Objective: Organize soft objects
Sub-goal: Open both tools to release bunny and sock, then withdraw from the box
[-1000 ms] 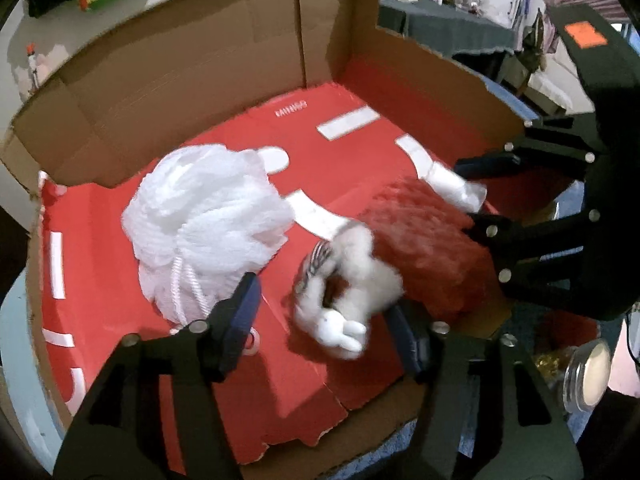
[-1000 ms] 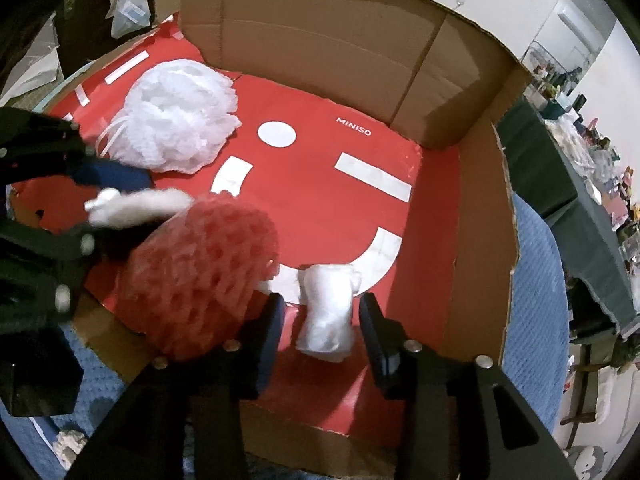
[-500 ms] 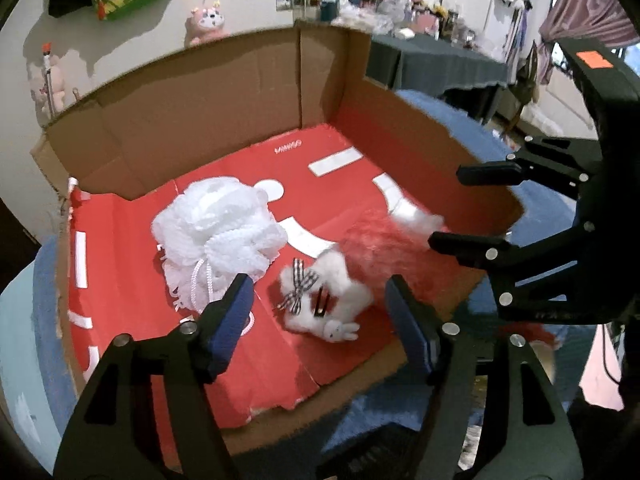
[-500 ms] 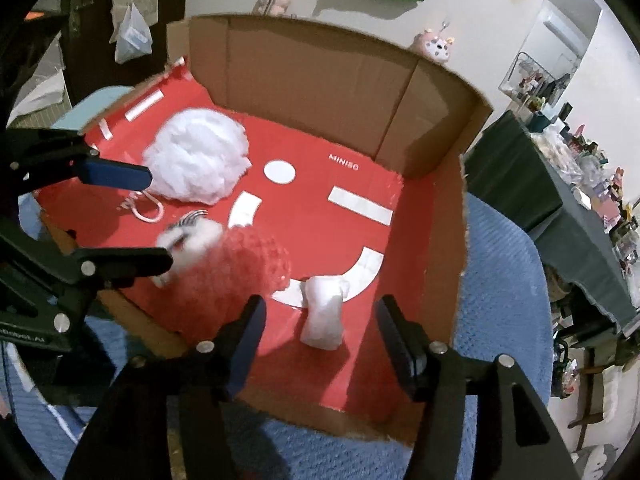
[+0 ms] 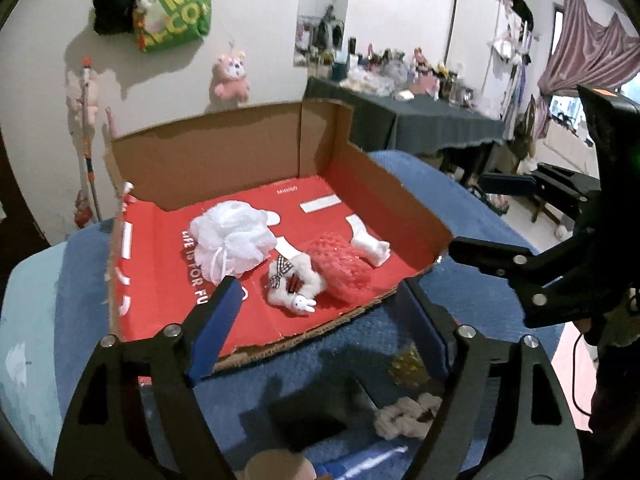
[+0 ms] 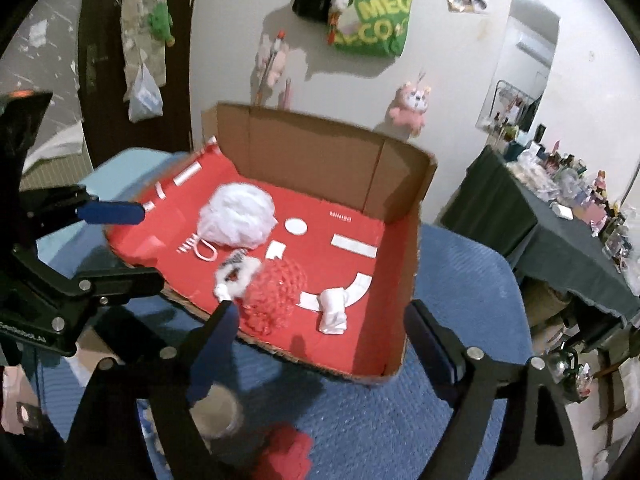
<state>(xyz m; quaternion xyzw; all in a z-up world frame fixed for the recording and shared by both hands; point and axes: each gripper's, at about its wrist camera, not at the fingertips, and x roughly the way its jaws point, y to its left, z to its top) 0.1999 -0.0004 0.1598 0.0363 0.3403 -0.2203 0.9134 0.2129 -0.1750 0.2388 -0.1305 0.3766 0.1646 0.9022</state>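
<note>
An open cardboard box (image 5: 224, 160) (image 6: 320, 160) with a red floor holds four soft things. They are a white mesh puff (image 5: 232, 236) (image 6: 240, 216), a red mesh puff (image 5: 340, 268) (image 6: 276, 288), a white fuzzy scrunchie (image 5: 292, 284) (image 6: 236, 276) with a bow and a bunny, and a small white roll (image 5: 372, 246) (image 6: 332, 310). My left gripper (image 5: 318, 300) hangs above the box's near edge, jaws opening, nothing between them. My right gripper (image 6: 320, 312) is likewise raised in front of the box, jaws opening and empty.
The box rests on a blue towelled surface (image 5: 80, 280) (image 6: 460, 280). In front of it lie a beige knotted item (image 5: 408, 412), a gold item (image 5: 404, 364), a red item (image 6: 284, 452) and a round jar (image 6: 216, 412). A cluttered dark-clothed table (image 6: 560, 240) stands to the right.
Both grippers let go, widened, and pulled back and up out of the box. The scrunchie and the white roll now lie free on the red floor.
</note>
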